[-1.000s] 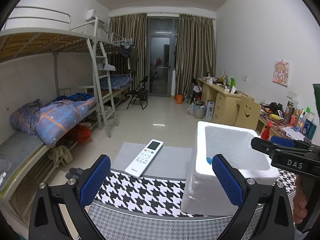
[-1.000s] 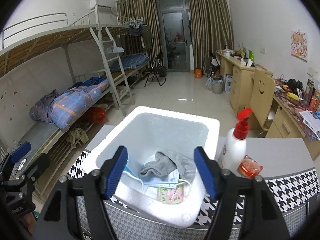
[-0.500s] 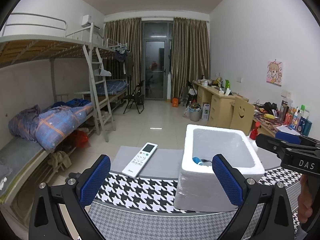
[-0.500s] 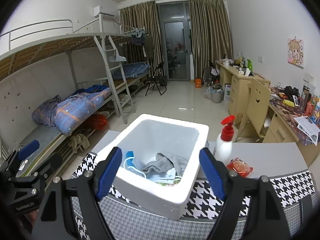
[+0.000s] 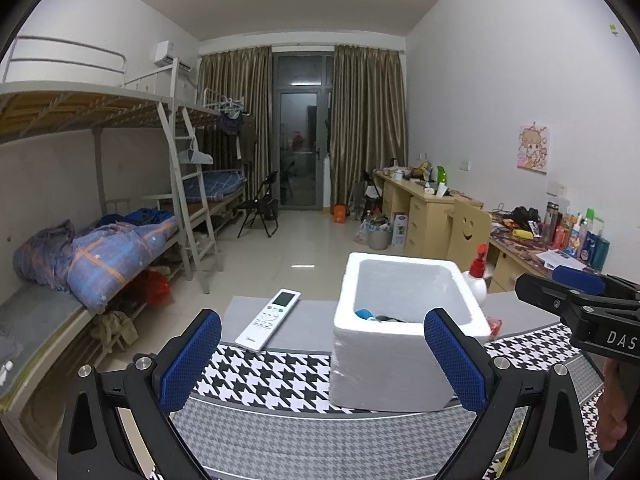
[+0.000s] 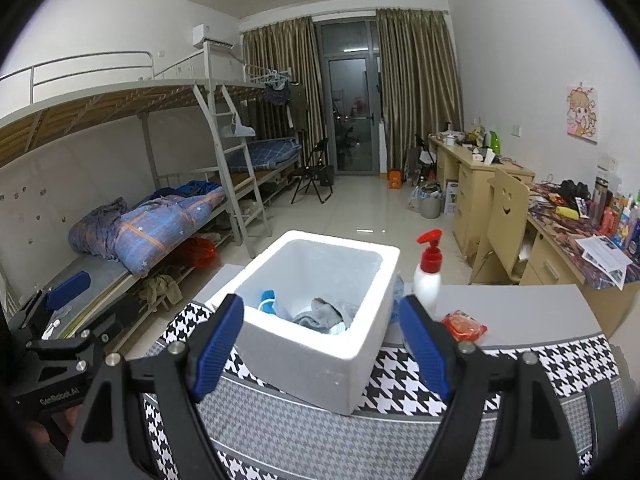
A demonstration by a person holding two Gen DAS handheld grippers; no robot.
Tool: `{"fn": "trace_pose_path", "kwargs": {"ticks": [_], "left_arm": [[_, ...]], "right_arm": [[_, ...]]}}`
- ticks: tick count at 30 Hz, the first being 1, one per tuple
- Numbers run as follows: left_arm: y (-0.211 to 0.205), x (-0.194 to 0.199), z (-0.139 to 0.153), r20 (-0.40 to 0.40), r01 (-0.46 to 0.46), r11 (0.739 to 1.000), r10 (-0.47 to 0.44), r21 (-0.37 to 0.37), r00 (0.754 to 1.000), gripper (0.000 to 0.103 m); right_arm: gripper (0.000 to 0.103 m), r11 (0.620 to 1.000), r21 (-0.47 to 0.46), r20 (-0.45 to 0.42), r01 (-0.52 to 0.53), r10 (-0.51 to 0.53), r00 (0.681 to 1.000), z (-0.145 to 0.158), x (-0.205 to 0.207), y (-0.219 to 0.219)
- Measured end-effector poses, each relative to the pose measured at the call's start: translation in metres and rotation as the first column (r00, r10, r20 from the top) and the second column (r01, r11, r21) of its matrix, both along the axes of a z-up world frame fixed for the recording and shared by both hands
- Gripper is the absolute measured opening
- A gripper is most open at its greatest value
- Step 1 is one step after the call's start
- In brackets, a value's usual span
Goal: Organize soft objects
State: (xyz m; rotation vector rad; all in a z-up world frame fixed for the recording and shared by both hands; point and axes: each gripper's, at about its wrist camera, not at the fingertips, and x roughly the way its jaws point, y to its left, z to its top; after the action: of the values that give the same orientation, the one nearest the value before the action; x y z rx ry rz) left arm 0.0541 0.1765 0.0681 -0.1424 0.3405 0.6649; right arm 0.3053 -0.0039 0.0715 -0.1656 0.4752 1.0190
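A white foam box stands on the houndstooth-covered table. Inside it lie a grey sock and blue face masks. The box also shows in the left wrist view, with a bit of blue mask at its rim. My right gripper is open and empty, held back in front of the box. My left gripper is open and empty, in front of the table's near edge and left of the box.
A white remote lies on the table left of the box. A red-capped pump bottle and a red packet sit right of the box. Bunk beds stand at left, desks at right.
Both grippers have pulled back and away from the box, so it looks smaller and farther. Both stay open and empty. The soft items remain in the box.
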Motion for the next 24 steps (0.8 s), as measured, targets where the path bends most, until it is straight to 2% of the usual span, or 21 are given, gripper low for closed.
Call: {"fn": "trace_pose_path", "kwargs": {"ticks": [3, 6, 15, 24], "left_arm": [[-0.009, -0.003, 0.002, 0.003, 0.010, 1.000, -0.010, 0.012, 1.000, 0.102], [-0.016, -0.008, 0.004, 0.012, 0.023, 1.000, -0.023, 0.015, 1.000, 0.102], [-0.037, -0.015, 0.007, 0.023, 0.051, 0.998, -0.051, 0.022, 0.998, 0.102], [-0.054, -0.020, 0.001, 0.019, 0.093, 0.995, -0.093, 0.023, 0.995, 0.102]], "right_arm": [[0.084, 1.000, 0.008, 0.004, 0.007, -0.007, 1.000, 0.000, -0.005, -0.011], [0.095, 1.000, 0.023, 0.020, 0.021, -0.022, 1.000, 0.002, -0.011, -0.022], [0.095, 0.998, 0.053, 0.050, 0.035, -0.038, 0.998, 0.004, -0.026, -0.050], [0.095, 0.996, 0.066, 0.039, 0.059, -0.062, 0.997, -0.002, -0.033, -0.072]]}}
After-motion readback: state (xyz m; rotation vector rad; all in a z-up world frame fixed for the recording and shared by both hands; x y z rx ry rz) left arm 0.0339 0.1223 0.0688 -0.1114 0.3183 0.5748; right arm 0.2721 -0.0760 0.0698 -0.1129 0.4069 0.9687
